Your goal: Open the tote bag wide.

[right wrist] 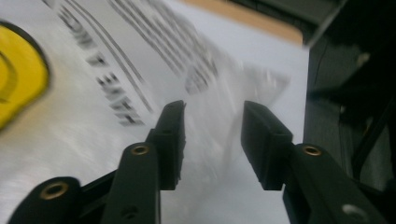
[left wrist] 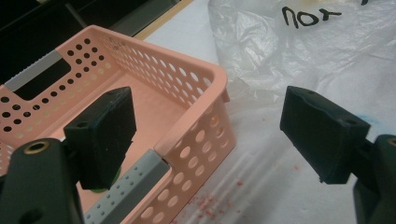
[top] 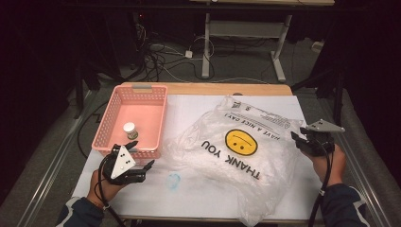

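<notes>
We note the plastic bag [top: 236, 156] lying crumpled and flat across the middle and 3 o'clock half of the white table [top: 198, 194]. It is clear and wrinkled, printed with a yellow smiley face [top: 241, 142] and black "THANK YOU" and "HAVE A NICE DAY" lettering, upside down from the person's side.

The right gripper [top: 299, 140] sits at the bag's 3 o'clock edge. In the right gripper view its jaws stand partly apart over the bag's wrinkled film [right wrist: 212, 107]; we see nothing pinched between the pads, so it is released. The picture is blurred, so whether the tips brush the plastic we cannot tell.

The left gripper [top: 142, 168] rests at 8 o'clock, jaws spread wide and empty, just beside the near corner of the pink basket [top: 158, 94]. A small white-capped jar [top: 129, 130] stands inside the basket.

Both hands come in from 6 o'clock, the right hand [top: 331, 165] raised at the table's edge, the left hand [top: 105, 187] low on the table.
</notes>
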`<state>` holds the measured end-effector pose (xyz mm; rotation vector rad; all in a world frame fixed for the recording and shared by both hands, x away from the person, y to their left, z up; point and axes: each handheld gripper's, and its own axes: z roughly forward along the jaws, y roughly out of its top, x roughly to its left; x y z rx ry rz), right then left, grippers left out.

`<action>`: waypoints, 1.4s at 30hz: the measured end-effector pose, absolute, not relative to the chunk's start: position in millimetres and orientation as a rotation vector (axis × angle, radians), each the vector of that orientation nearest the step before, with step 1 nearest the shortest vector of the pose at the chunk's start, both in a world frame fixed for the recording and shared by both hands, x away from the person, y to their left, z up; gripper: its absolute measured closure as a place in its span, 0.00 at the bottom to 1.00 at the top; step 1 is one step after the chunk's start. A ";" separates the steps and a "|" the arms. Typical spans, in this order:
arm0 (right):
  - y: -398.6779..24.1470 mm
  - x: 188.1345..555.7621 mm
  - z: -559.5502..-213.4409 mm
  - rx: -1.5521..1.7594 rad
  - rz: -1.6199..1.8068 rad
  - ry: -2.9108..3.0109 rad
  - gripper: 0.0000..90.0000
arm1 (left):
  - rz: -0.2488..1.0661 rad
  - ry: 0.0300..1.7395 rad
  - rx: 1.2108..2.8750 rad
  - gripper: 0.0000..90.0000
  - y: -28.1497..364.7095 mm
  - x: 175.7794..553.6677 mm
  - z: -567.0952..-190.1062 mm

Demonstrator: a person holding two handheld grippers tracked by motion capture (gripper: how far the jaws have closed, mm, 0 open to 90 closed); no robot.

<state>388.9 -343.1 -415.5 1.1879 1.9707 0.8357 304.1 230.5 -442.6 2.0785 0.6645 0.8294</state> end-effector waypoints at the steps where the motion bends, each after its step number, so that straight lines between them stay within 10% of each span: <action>1: -338.5 383.0 -408.4 1.147 0.872 1.967 0.66 | 0.829 0.665 2.079 0.20 230.5 304.2 -442.8; 8: -277.7 347.8 -388.2 0.815 1.092 2.166 0.62 | 0.823 0.658 2.086 0.20 228.6 303.0 -443.3; 13: -218.6 341.0 -407.9 0.711 1.177 2.378 0.39 | 0.791 0.667 2.103 0.20 227.6 304.3 -445.0; 27: -146.9 329.8 -460.8 0.480 1.039 2.668 0.35 | 0.772 0.660 2.120 0.20 224.3 304.3 -447.2; 42: -143.3 340.9 -471.5 0.528 1.031 2.660 0.98 | 0.778 0.651 2.138 0.20 222.6 304.2 -448.5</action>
